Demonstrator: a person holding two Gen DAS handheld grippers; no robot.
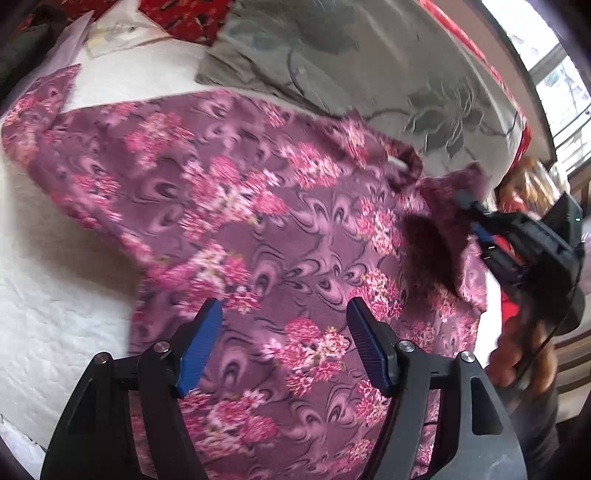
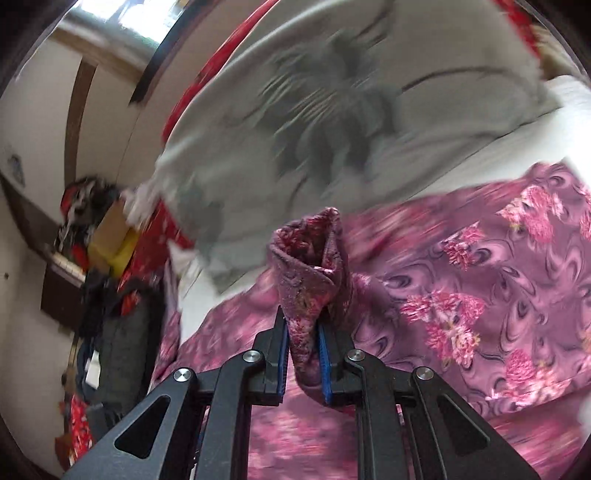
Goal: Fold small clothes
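A purple garment with pink flowers (image 1: 258, 221) lies spread on a white bed (image 1: 55, 288). My left gripper (image 1: 284, 325) is open and empty just above the garment's near part. My right gripper (image 2: 303, 332) is shut on a bunched fold of the same garment (image 2: 314, 266) and holds it lifted above the rest of the cloth (image 2: 480, 280). The right gripper also shows in the left wrist view (image 1: 476, 218) at the garment's right edge, held by a hand.
A grey blanket with a dark flower print (image 1: 388, 74) lies behind the garment, also in the right wrist view (image 2: 314, 110). Red patterned bedding (image 1: 177, 18) is at the back. Clutter and a cardboard box (image 2: 110, 229) stand beside the bed.
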